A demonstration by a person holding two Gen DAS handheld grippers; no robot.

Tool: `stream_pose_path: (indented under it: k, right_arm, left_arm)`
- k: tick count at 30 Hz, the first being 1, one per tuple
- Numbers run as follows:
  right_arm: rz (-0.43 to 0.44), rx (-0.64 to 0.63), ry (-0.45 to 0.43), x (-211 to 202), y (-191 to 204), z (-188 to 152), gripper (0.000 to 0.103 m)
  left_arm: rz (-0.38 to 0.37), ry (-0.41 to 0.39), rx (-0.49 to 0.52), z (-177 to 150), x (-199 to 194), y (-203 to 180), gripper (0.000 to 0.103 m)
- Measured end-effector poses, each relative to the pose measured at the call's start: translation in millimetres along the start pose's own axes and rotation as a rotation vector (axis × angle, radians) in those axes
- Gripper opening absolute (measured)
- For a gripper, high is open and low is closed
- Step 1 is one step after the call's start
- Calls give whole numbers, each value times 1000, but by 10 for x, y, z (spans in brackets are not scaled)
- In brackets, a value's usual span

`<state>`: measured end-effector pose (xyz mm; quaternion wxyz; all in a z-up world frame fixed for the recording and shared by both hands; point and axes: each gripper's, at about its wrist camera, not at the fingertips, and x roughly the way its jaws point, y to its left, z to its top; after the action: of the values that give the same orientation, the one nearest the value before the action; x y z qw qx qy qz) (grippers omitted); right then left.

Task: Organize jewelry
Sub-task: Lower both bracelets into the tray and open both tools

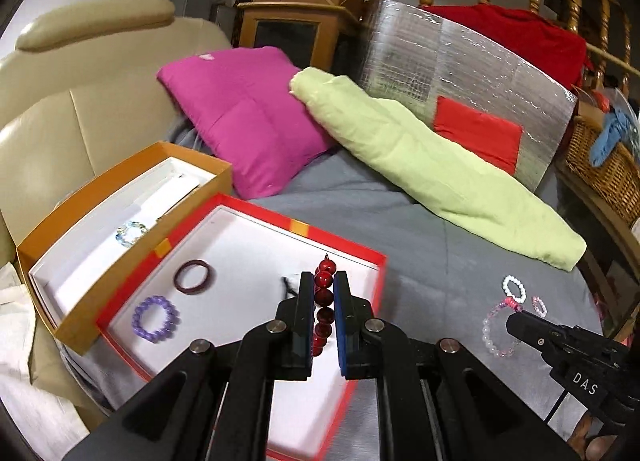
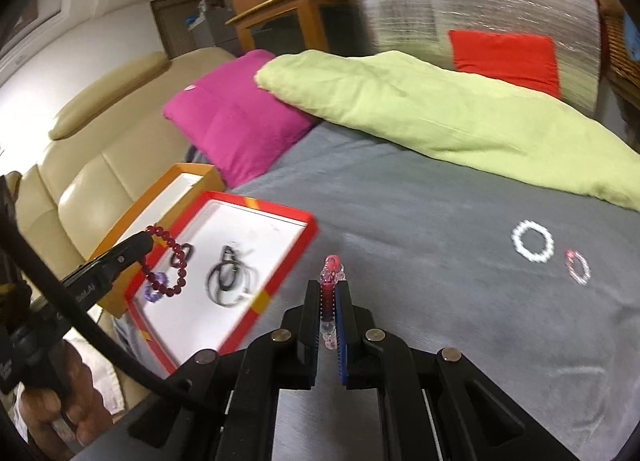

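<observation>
Red bead bracelet [image 1: 323, 301] clamped between the closed jaws of the left gripper [image 1: 323, 289], hanging over the near half of the red box [image 1: 296, 227]. Clear-and-pink bracelet [image 2: 331, 303] pinched likewise in the right gripper [image 2: 330, 293], over the grey sheet [image 2: 420, 261] just right of the red box. Inside the red box: purple bracelet [image 1: 155, 317], dark ring [image 1: 195, 271] and a black cord [image 2: 230, 275]. Beyond the red box, touching its far-left side, an orange box [image 1: 120, 261] with a pale blue bracelet [image 1: 131, 234]. Well right of the red box, on the sheet, a white bracelet [image 2: 533, 241] and a small pink one [image 2: 578, 267].

Likely step: set the red beads down in the red box. Best lowered onto the bare white floor clear of the purple bracelet and cord, released only once the beads rest flat, so nothing rolls or tangles. Right load best kept high and apart meanwhile.
</observation>
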<state>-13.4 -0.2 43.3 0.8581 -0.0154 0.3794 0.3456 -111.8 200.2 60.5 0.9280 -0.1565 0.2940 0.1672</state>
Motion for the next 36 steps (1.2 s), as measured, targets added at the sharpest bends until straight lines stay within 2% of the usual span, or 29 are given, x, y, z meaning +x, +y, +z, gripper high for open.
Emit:
stream_pose_path:
  k: [9,13,15,23,27,36]
  right_arm:
    - [107,-71,39,349,574,259,7]
    - [152,-82,70,564,762,354,7]
    - [171,-78,93,715,826,394,7]
    - [206,-8,210,1390,760,458,8]
    - [214,11,245,1654,729,512,8]
    - [169,6,300,2119,650,554,8]
  left_arm:
    - [-30,82,-62,175,204,586,10]
    - [-53,108,-58,207,291,666,10]
    - [-94,127,-66,275,369,696,10]
    - [-164,204,-42,490,887,628,10]
    - [-147,246,-17,504,1152,625,10]
    - [-35,315,21,455,1609,694,10]
